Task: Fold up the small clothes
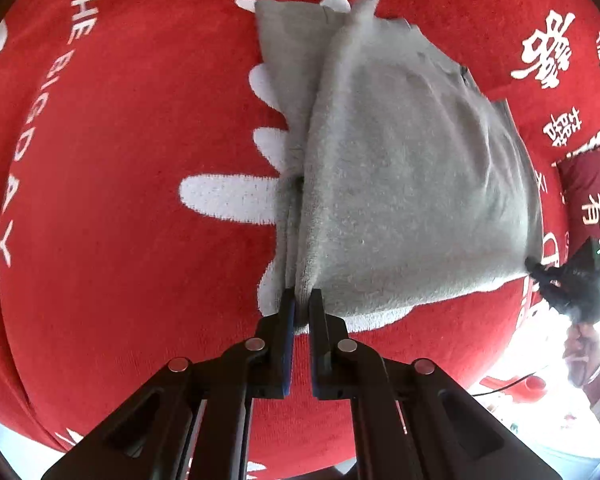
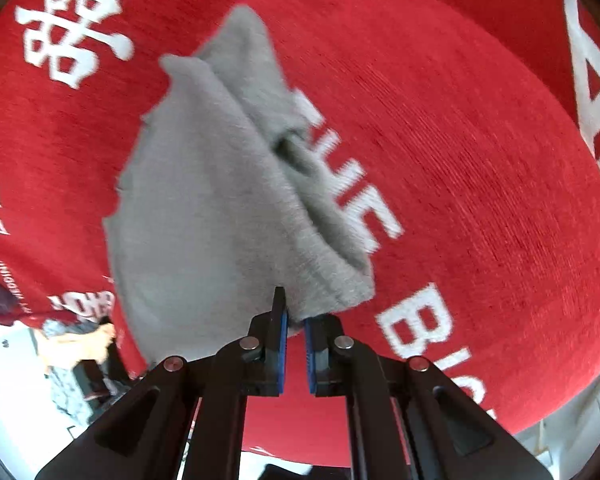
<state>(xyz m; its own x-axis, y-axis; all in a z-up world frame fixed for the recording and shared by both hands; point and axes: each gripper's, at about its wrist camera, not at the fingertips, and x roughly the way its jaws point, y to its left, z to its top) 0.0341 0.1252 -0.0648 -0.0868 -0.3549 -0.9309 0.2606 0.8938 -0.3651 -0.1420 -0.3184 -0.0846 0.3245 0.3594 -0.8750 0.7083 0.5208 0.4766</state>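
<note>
A small grey fleece garment [image 1: 400, 168] hangs lifted above a red cloth with white lettering [image 1: 120, 160]. My left gripper [image 1: 303, 300] is shut on the garment's near left corner. In the left wrist view my right gripper [image 1: 556, 280] shows at the far right, holding the garment's other corner. In the right wrist view my right gripper [image 2: 294, 312] is shut on the near edge of the garment [image 2: 204, 208], which is folded over and stretches away to the upper left. The red cloth [image 2: 480, 160] lies beneath.
The red cloth's edge drops off at the lower right in the left wrist view, where a hand [image 1: 584, 352] and a bright floor show. In the right wrist view the person's other hand [image 2: 100, 340] is at the lower left, past the cloth's edge.
</note>
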